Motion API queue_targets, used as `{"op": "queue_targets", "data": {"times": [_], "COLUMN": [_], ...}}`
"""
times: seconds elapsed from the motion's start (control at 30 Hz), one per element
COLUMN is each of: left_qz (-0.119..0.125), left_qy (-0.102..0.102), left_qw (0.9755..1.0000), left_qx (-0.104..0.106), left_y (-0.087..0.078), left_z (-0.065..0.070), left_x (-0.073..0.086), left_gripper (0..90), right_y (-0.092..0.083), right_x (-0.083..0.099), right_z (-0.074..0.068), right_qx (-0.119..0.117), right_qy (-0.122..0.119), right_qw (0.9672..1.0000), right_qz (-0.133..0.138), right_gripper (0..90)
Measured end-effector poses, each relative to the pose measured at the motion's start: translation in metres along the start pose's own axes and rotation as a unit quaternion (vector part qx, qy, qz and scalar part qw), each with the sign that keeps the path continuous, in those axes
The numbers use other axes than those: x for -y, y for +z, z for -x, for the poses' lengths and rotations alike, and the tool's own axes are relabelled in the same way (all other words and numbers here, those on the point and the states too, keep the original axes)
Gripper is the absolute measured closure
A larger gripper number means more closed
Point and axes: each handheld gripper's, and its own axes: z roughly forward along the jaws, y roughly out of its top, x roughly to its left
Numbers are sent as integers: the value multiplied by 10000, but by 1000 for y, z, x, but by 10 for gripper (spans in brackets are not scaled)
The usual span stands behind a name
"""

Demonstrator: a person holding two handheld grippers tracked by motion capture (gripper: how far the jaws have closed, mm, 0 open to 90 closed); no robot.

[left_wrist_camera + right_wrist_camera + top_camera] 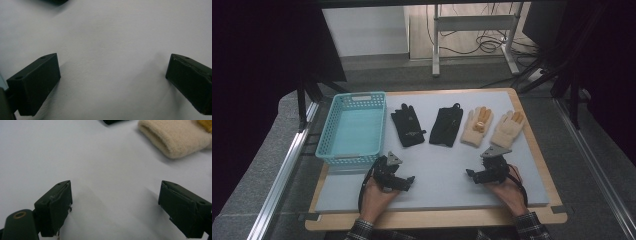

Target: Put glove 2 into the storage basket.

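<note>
Cream glove [175, 138] cuff fills right claw [115, 207] view's corner.

A: In the right gripper view the cream glove [175, 138] runs off the top and right edges; its fingers are cut away.

B: And the dark scrap [53, 1] at the left gripper view's far edge is too cropped to identify.

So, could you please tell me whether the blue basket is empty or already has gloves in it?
Empty: the basket shows only its bare bottom, and all four gloves lie on the mat beside it.
</note>
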Motion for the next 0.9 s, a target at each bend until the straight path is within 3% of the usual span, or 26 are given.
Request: {"op": "queue_targets", "data": {"times": [0.53, 0.6, 0.9], "left_qz": [13, 17, 18], "left_qy": [13, 12, 2], "left_qw": [10000, 10000, 10000], "left_qx": [-13, -16, -16], "left_y": [0, 0, 0], "left_z": [1, 1, 1], "left_x": [0, 0, 0], "left_gripper": [2, 2, 2], "right_y": [-2, 1, 9], "right_x": [-13, -20, -44], "right_z": [7, 9, 13], "right_qx": [-53, -144, -202], "right_qy": [138, 229, 168], "right_qw": [9999, 9996, 9996], "right_qz": [15, 6, 106], "right_gripper": [122, 126, 158]}}
